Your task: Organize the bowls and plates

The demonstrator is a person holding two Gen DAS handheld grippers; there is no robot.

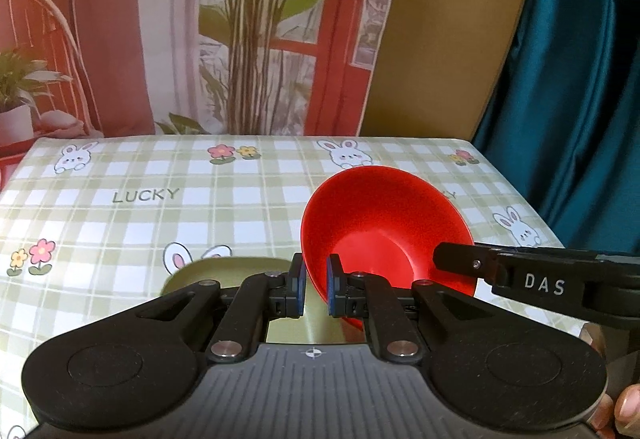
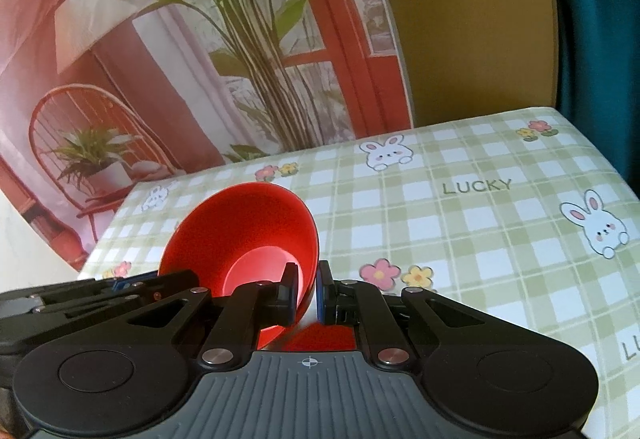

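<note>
A red bowl (image 1: 380, 227) is held tilted above the table by both grippers. My left gripper (image 1: 316, 289) is shut on its left rim, one blue pad on each side of the wall. My right gripper (image 2: 307, 291) is shut on the bowl's right rim (image 2: 248, 235) in the same way, and shows in the left wrist view (image 1: 540, 281) as a black body at the bowl's right. A pale green plate (image 1: 224, 271) lies on the table under my left gripper. Something red (image 2: 320, 337) lies below my right gripper; I cannot tell what it is.
The table (image 1: 160, 199) has a green checked cloth with rabbits and flowers. A printed backdrop with plants (image 1: 256, 39) stands behind the far edge. A teal curtain (image 1: 580, 79) hangs at the right.
</note>
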